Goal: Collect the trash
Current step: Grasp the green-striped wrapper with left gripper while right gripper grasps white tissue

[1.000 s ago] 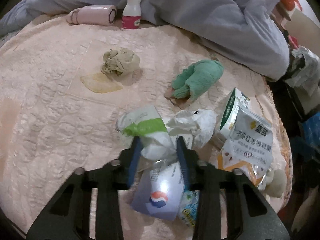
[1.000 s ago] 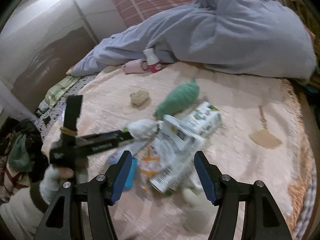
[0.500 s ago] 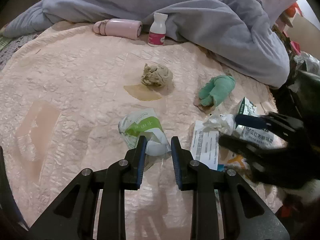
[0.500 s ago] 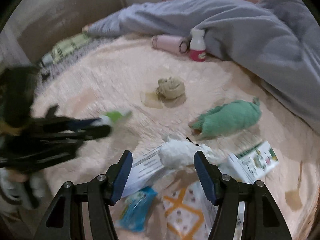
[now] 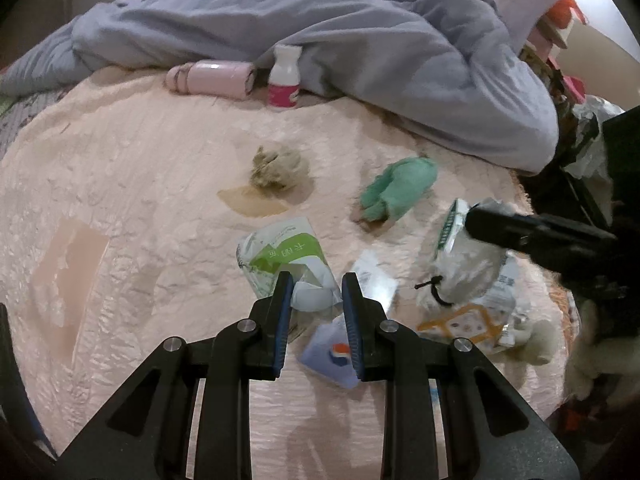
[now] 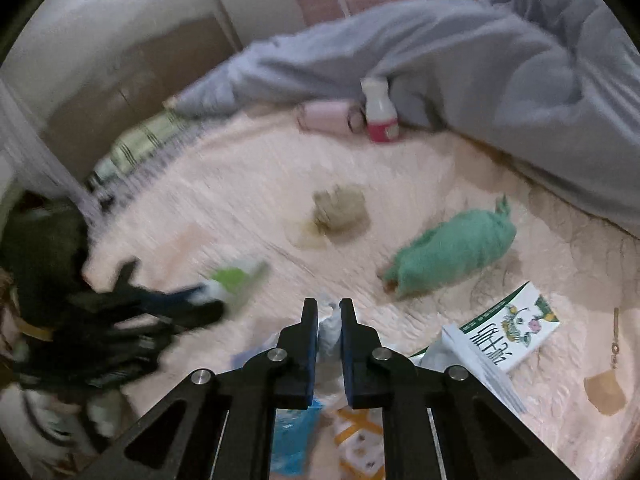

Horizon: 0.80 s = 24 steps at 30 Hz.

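Jaws of the right gripper (image 6: 329,312), wide apart half a second ago, have now snapped together on the crumpled white tissue (image 6: 330,326) just in front of the green towel roll (image 6: 452,254), so 1 more scrap looks secured. Across from it, the left gripper (image 5: 316,292) stays clamped on the green-and-white wrapper (image 5: 286,258), nearer the camera than that roll. Both grippers point steeply down at the pink bedspread (image 5: 140,184), the left one having lifted slightly with its wrapper.
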Each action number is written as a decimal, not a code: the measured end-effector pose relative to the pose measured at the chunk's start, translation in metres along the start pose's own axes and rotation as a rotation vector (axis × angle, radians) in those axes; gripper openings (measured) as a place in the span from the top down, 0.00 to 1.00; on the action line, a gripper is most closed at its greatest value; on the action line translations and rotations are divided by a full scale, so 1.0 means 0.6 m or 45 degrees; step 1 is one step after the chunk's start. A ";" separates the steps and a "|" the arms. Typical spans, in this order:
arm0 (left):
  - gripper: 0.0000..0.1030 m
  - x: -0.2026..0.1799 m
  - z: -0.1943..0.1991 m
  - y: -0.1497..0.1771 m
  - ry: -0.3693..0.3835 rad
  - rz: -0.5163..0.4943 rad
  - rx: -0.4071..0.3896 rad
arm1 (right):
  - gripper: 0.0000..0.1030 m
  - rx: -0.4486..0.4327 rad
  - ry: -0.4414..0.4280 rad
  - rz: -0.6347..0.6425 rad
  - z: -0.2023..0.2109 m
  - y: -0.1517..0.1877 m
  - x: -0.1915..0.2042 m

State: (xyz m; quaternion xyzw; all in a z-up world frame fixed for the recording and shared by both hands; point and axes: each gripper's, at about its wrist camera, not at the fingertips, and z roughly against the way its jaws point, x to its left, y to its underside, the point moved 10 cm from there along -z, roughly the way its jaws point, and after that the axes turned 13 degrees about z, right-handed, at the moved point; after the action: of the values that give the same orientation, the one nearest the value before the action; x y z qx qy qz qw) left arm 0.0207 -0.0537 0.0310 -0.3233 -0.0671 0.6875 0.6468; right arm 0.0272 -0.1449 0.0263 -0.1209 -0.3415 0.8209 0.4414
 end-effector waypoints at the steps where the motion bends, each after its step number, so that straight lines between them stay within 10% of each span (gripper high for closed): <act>1: 0.78 -0.009 0.004 0.001 0.009 -0.008 -0.003 | 0.91 -0.024 -0.009 -0.001 0.018 -0.005 0.005; 22: 0.78 -0.188 0.060 0.048 0.109 -0.192 -0.037 | 0.90 -0.156 0.053 -0.058 0.246 0.106 0.002; 24: 0.78 -0.165 0.068 0.044 0.078 -0.177 -0.051 | 0.74 -0.124 0.026 -0.040 0.229 0.118 0.019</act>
State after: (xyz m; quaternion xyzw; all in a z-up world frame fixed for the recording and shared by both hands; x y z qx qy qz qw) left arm -0.0275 -0.1366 0.0848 -0.3517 -0.0834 0.6290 0.6882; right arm -0.0939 -0.2247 0.0814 -0.1454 -0.3784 0.7949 0.4514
